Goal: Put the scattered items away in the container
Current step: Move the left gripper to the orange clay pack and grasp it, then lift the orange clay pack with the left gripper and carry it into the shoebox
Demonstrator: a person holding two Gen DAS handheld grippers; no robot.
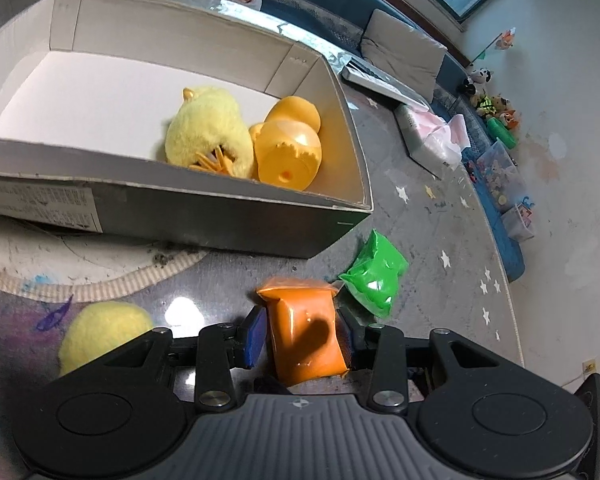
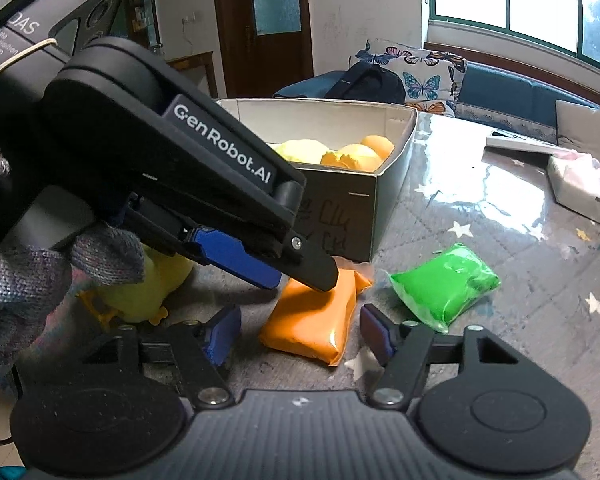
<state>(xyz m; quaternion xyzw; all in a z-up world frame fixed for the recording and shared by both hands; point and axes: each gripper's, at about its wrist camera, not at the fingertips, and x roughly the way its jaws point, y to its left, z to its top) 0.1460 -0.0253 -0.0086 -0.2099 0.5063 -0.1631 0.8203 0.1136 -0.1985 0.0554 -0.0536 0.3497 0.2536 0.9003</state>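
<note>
My left gripper (image 1: pixel 302 336) is shut on an orange clay pouch (image 1: pixel 306 330) that lies on the table just in front of the grey cardboard box (image 1: pixel 180 216). The same pouch (image 2: pixel 314 320) shows in the right wrist view with the left gripper (image 2: pixel 300 270) clamped on its far end. My right gripper (image 2: pixel 300 334) is open and empty, its pads either side of the pouch's near end. A green pouch (image 1: pixel 374 274) (image 2: pixel 446 284) lies to the right. A yellow plush (image 1: pixel 100 338) (image 2: pixel 148 288) lies left. The box holds a yellow plush chick (image 1: pixel 208 128) and an orange plastic toy (image 1: pixel 290 148).
A tissue pack (image 2: pixel 580 184) and a flat silver item (image 2: pixel 516 146) lie at the far right of the glossy star-patterned table (image 2: pixel 480 216). A sofa with butterfly cushions (image 2: pixel 420 76) stands behind. Toy bins (image 1: pixel 500 172) line the floor by the wall.
</note>
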